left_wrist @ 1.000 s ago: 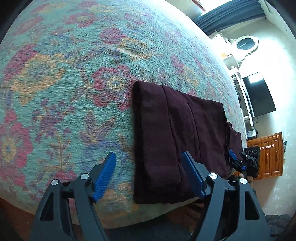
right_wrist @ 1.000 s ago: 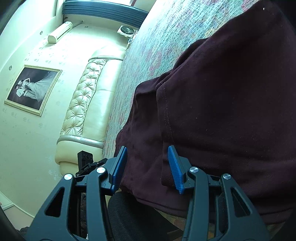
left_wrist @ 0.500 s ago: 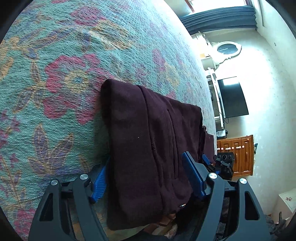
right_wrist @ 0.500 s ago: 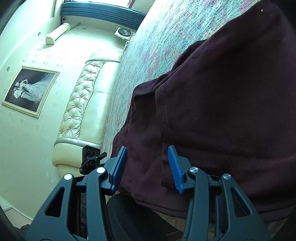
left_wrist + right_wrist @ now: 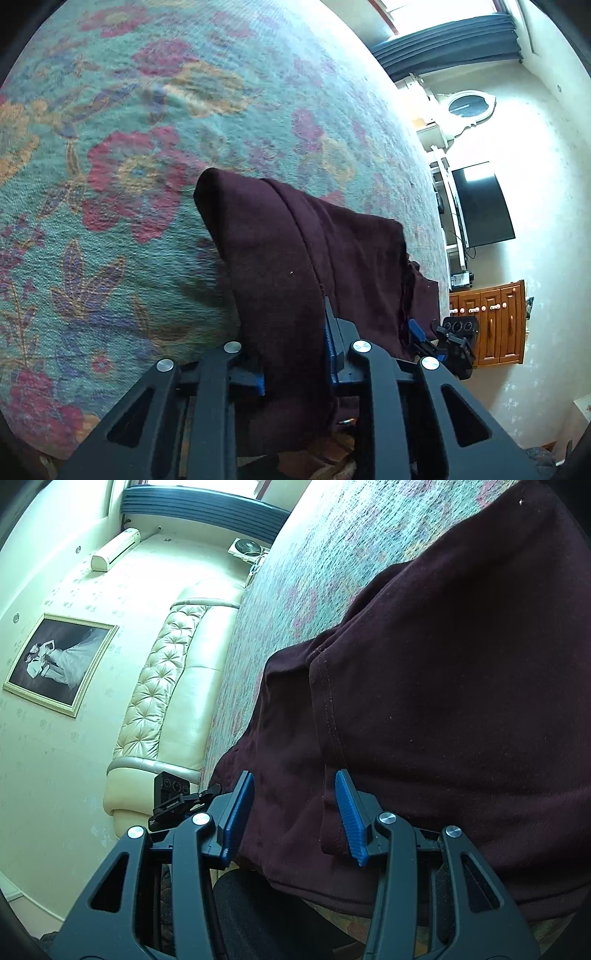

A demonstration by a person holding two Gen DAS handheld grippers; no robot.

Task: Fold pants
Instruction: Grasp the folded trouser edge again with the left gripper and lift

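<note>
Dark maroon pants (image 5: 314,258) lie folded on the floral bedspread (image 5: 129,147), near its front edge. My left gripper (image 5: 295,369) is shut on the near left corner of the pants, and the cloth there is lifted and drapes over the fingers. My right gripper (image 5: 291,812) is open, its blue pads (image 5: 349,812) on either side of the near hem of the pants (image 5: 443,701) without pinching it. The right gripper also shows in the left wrist view (image 5: 424,334) at the pants' right end.
The bed's front edge runs just below both grippers. A cream tufted headboard (image 5: 155,686) stands at the left in the right wrist view. A TV (image 5: 480,203) and a wooden cabinet (image 5: 491,321) stand by the far wall.
My left gripper moved in over the pants' near left corner, closed on it and lifted the cloth. My right gripper stayed open at the hem.
</note>
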